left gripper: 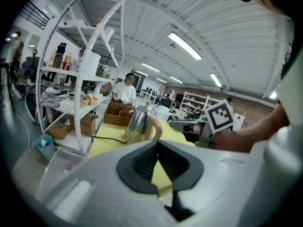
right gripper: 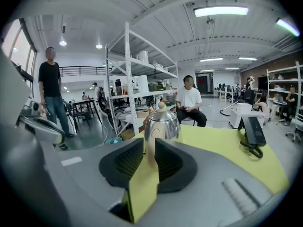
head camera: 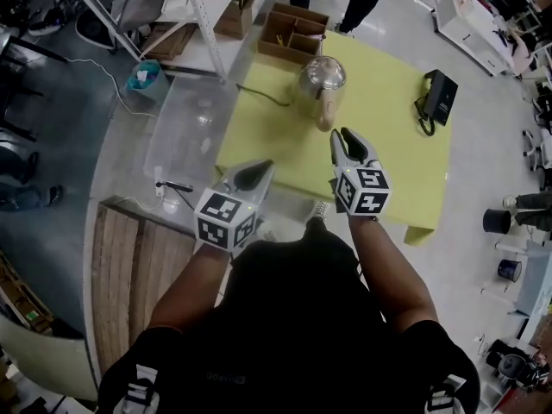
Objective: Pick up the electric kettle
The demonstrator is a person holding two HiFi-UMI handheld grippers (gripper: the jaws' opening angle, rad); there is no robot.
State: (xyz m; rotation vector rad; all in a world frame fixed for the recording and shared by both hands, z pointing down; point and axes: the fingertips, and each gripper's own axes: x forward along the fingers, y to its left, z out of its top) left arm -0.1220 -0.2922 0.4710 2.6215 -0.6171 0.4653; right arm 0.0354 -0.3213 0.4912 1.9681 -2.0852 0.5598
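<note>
Steel electric kettle (head camera: 321,78) just ahead of open, empty right claw (head camera: 347,138), left claw (head camera: 261,169) closed, farther back

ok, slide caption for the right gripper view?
Right gripper, jaws open and empty, aimed at the electric kettle standing on the yellow table.

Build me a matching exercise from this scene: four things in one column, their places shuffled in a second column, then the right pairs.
Things
1. electric kettle
2. black telephone
3. cardboard box
4. teal bin

Places
A. on the floor beside the white shelving rack
B. at the right end of the yellow table
C. off the table, just beyond its far edge
D. on the table, midway along its far side

Pairs: 1-D, 2-B, 3-C, 4-A
</note>
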